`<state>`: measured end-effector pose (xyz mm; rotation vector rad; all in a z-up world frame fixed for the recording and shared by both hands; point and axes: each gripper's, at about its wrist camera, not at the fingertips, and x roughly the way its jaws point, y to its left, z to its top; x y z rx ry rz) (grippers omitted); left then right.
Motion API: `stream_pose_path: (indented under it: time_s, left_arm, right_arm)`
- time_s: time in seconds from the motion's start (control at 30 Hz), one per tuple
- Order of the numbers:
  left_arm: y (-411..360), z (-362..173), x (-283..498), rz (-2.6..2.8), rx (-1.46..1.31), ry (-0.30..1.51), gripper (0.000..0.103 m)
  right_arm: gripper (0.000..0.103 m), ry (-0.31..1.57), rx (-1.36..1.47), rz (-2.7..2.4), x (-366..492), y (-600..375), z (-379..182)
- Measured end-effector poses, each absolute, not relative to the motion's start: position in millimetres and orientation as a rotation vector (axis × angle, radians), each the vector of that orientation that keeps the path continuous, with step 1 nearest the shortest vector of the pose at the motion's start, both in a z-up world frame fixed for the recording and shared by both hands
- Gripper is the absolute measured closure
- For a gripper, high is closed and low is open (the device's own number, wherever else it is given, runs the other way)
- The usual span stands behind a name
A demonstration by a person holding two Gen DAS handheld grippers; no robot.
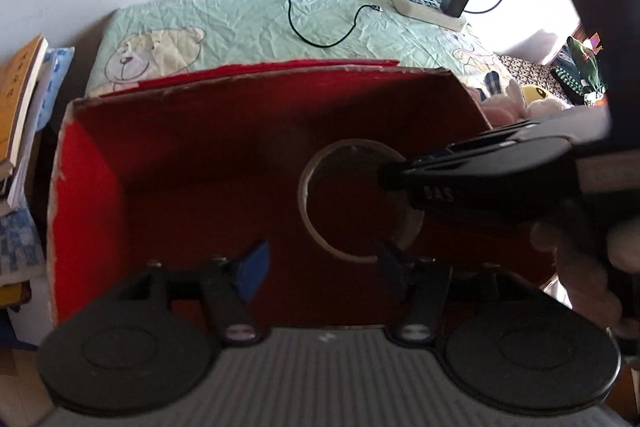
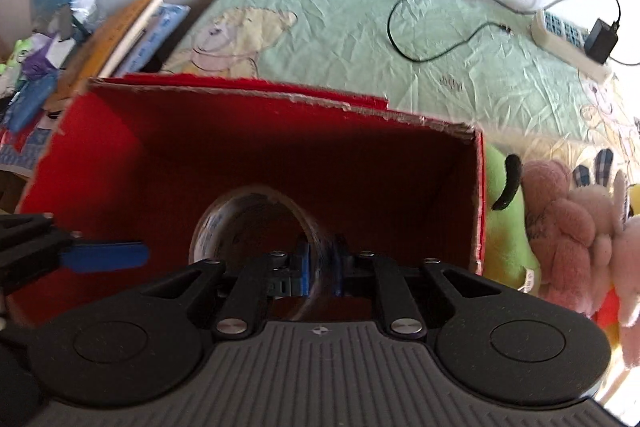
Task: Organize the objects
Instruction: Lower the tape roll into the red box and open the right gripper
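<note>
I'm holding the tape roll [image 2: 256, 227] pinched in the right gripper [image 2: 320, 267], inside the red box [image 1: 92, 187], not yet released. Left gripper [image 1: 320, 263] is hanging open, empty. Stuffed toys [image 2: 568, 227] beside the box are still waiting.

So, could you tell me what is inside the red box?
Only a tape roll, held over the red box floor by the right gripper. The grippers hide the near floor.
</note>
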<state>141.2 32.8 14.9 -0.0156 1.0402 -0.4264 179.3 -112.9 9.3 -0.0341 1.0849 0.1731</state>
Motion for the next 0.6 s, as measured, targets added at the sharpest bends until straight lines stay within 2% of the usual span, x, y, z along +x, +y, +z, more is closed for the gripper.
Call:
stream_pose_path:
  time_s: [0.1,0.2,0.43,0.6]
  left_arm:
    - [40.1,14.9,142.9,-0.424,-0.013,1.039,0.045]
    - [48.4,14.3,148.4,-0.405,-0.007,1.038,0.046]
    - [58.7,8.8,163.0,-0.307,0.046,1.019,0.046]
    - [60.4,11.4,158.7,-0.223,0.135,0.968,0.046]
  right_arm:
    - [0.086,1.12,-0.012,0.147,187.2,-113.5,2.4]
    - [0.088,1.119,-0.02,0.124,192.0,-113.9,-1.1]
    - [0.075,1.028,0.107,0.169,180.1,-129.0,28.7]
    - [0.075,1.15,0.316,0.343,169.2,-130.4,24.4]
